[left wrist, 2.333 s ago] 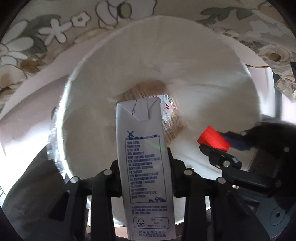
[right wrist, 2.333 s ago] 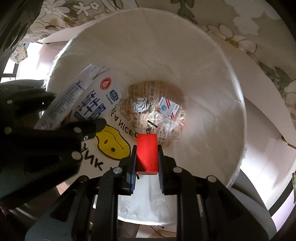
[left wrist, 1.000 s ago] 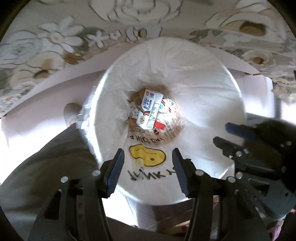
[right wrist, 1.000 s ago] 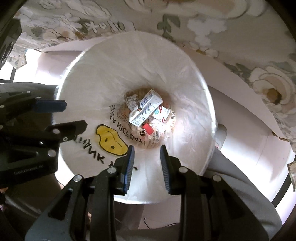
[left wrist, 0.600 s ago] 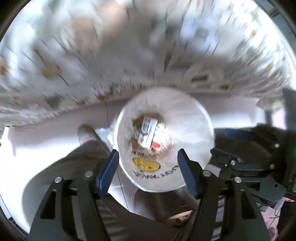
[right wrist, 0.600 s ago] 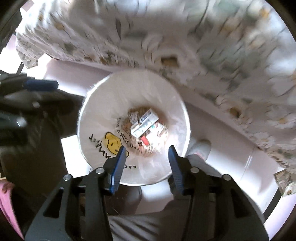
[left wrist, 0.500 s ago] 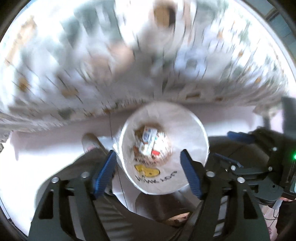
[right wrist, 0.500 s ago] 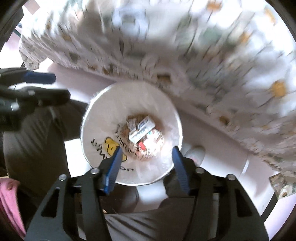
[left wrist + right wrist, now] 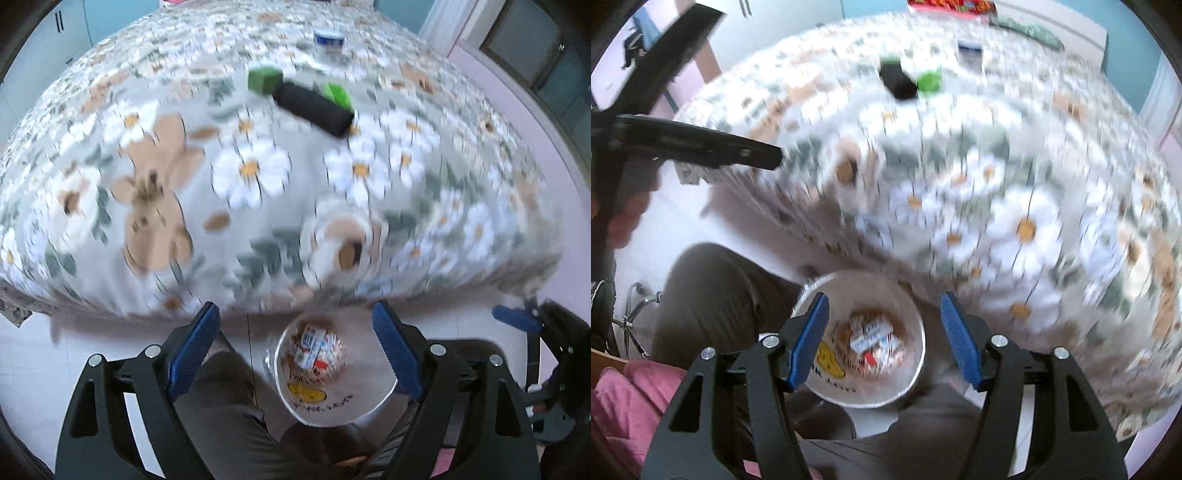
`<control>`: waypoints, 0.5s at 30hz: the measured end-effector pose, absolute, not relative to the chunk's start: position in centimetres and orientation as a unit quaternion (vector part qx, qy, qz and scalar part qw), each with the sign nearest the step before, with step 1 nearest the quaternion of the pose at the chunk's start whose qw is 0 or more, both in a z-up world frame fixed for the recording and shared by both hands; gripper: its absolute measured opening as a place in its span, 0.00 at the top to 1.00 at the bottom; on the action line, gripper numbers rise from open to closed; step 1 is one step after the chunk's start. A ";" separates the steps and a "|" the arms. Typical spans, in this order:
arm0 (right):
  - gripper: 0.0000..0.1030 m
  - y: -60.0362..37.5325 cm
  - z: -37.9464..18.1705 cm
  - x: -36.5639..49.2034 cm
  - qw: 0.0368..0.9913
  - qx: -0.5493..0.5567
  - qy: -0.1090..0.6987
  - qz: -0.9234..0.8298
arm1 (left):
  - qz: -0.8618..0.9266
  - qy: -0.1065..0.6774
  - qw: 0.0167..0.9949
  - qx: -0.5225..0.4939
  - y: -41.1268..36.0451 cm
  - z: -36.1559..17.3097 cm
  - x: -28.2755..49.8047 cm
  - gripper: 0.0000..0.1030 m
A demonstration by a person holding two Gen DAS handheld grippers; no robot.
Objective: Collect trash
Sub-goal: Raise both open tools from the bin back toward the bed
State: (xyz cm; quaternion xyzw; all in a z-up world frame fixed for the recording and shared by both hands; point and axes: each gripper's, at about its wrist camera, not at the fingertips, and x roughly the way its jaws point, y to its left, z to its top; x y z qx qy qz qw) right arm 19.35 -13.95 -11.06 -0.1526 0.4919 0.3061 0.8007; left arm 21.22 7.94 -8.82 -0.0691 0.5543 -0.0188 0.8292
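A white-lined trash bin (image 9: pixel 334 404) stands on the floor below the table edge, with a milk carton (image 9: pixel 309 345) and a red block (image 9: pixel 321 364) lying among the trash inside. It also shows in the right wrist view (image 9: pixel 903 391). My left gripper (image 9: pixel 295 341) is open and empty, high above the bin. My right gripper (image 9: pixel 884 334) is open and empty too. On the flowered tablecloth (image 9: pixel 258 170) lie a black cylinder (image 9: pixel 314 107), a green block (image 9: pixel 264 80), a second green piece (image 9: pixel 338 94) and a blue-and-white item (image 9: pixel 328 38).
The person's trouser legs (image 9: pixel 713 291) flank the bin. Pink cloth (image 9: pixel 624 398) is at the lower left of the right wrist view. The left gripper's arm (image 9: pixel 687 144) crosses the upper left. Both views are motion-blurred.
Both grippers let go of the milk carton and red block into the bin, opened, then rose away; the tabletop with its objects has come into view.
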 end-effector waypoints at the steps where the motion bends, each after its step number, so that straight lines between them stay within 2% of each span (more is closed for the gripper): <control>1: 0.36 -13.8 -10.3 19.5 0.805 -0.154 0.482 0.309 | -0.016 0.550 0.832 -0.069 8.1 -8.2 21.6 0.16; 7: 0.35 -13.1 -7.2 21.2 0.818 -0.151 0.455 0.319 | -0.003 0.529 0.847 -0.054 8.9 -5.0 24.3 0.16; 15: 0.35 -12.0 -3.9 24.7 0.828 -0.135 0.440 0.319 | 0.019 0.521 0.852 -0.048 10.4 -3.4 29.0 0.16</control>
